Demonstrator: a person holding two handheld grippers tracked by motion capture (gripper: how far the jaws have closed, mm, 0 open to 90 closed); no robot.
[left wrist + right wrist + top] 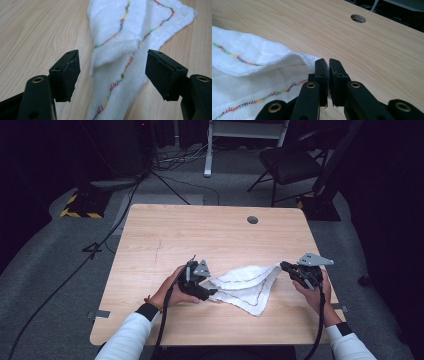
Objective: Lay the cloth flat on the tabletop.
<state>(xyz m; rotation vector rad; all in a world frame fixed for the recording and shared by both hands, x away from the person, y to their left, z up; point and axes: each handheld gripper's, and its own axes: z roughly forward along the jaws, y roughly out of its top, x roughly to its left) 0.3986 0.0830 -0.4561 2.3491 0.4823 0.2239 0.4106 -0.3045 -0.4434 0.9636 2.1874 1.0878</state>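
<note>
On the tabletop [165, 235] lies a white cloth [245, 285]. Right hand-held gripper [286, 266] pinches its corner; left hand-held gripper [212, 292] jaws apart w/ folded edge between. Risk: left closes on one layer only, fold slips.

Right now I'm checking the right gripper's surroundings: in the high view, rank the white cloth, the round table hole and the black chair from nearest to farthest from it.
1. White cloth: its corner is at the right gripper, the rest spreading to the gripper's left.
2. Round table hole: farther up the table, near its far edge.
3. Black chair: on the floor beyond the table.
</note>
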